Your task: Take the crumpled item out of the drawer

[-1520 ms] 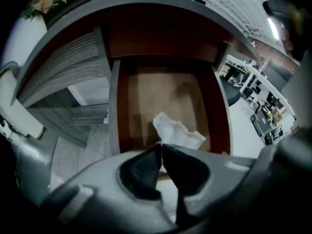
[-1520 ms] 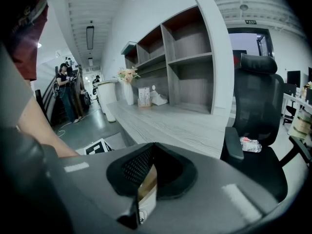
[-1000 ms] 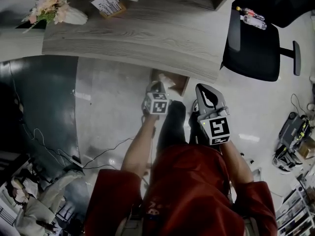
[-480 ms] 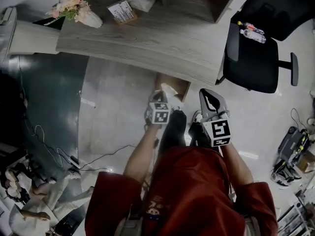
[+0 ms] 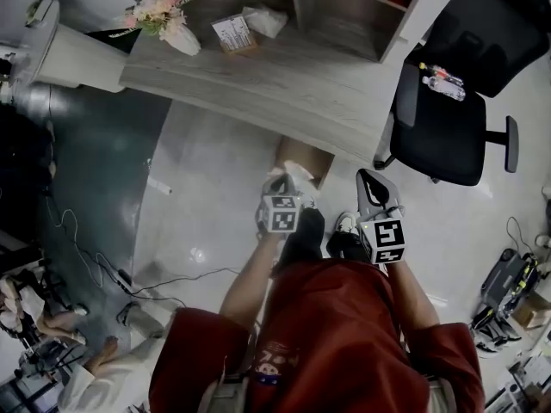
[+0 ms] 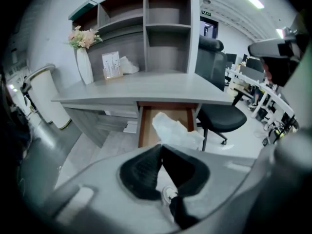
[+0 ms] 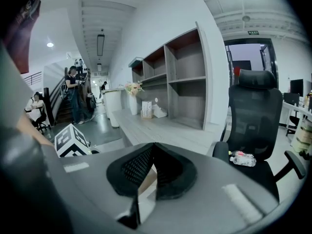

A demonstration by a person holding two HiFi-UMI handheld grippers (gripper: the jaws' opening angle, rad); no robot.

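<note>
The crumpled white item (image 5: 295,176) (image 6: 176,129) sticks out of my left gripper (image 5: 282,184) (image 6: 161,146), whose jaws are shut on its lower edge. It hangs just in front of the open wooden drawer (image 5: 306,155) (image 6: 146,126) under the grey desk (image 5: 284,89), clear of the drawer's inside. What can be seen of the drawer shows a bare brown bottom. My right gripper (image 5: 372,181) (image 7: 153,144) is held beside the left one, to its right. Its jaws are shut with nothing between them.
A black office chair (image 5: 448,127) with a bottle (image 5: 442,75) on its seat stands right of the drawer. The desk carries a flower vase (image 5: 165,22) and a small card box (image 5: 232,34), with shelves (image 6: 165,38) behind. Cables (image 5: 172,275) run over the floor at the left.
My left gripper has drawn back from the drawer with the white item in it. The head view has shifted, so the desk shows further off. The right gripper moved back alongside.
</note>
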